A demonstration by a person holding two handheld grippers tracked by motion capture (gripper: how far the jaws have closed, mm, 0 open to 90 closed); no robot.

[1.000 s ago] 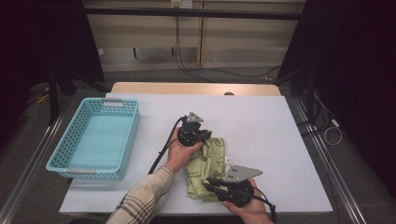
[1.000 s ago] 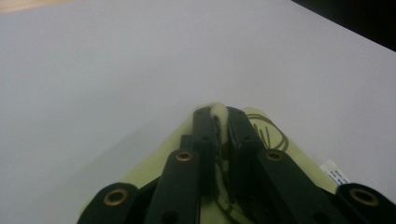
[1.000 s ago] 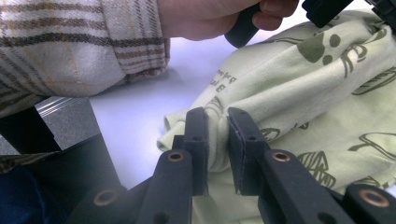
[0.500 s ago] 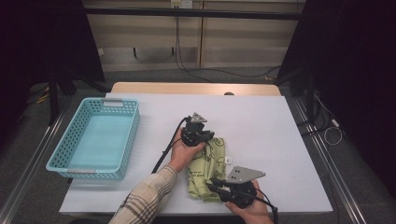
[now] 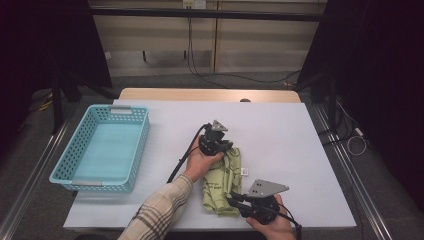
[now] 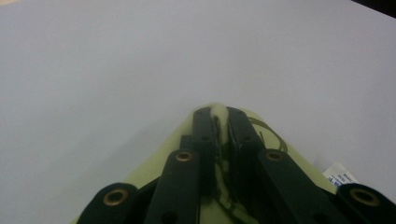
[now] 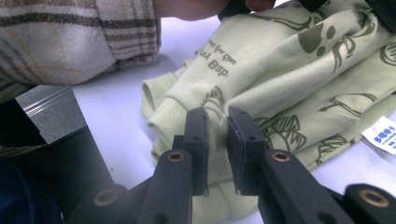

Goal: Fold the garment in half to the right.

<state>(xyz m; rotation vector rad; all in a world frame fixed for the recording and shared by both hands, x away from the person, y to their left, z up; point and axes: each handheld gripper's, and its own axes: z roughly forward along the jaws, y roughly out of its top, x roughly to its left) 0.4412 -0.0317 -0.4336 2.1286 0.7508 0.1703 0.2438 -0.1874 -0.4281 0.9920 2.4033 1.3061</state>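
On the white table, both grippers' jaws pinch the pale green garment, apparently at opposite ends.

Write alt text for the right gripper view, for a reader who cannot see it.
The right gripper, its two black jaws rising from the bottom, is shut on a fold of a pale green printed garment lying bunched on a white table. A plaid sleeve crosses the top left, and a small white label sticks out at the garment's right edge.

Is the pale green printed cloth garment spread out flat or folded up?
Folded: the pale green printed cloth garment lies as a narrow layered bundle, its doubled edges showing in the right gripper view.
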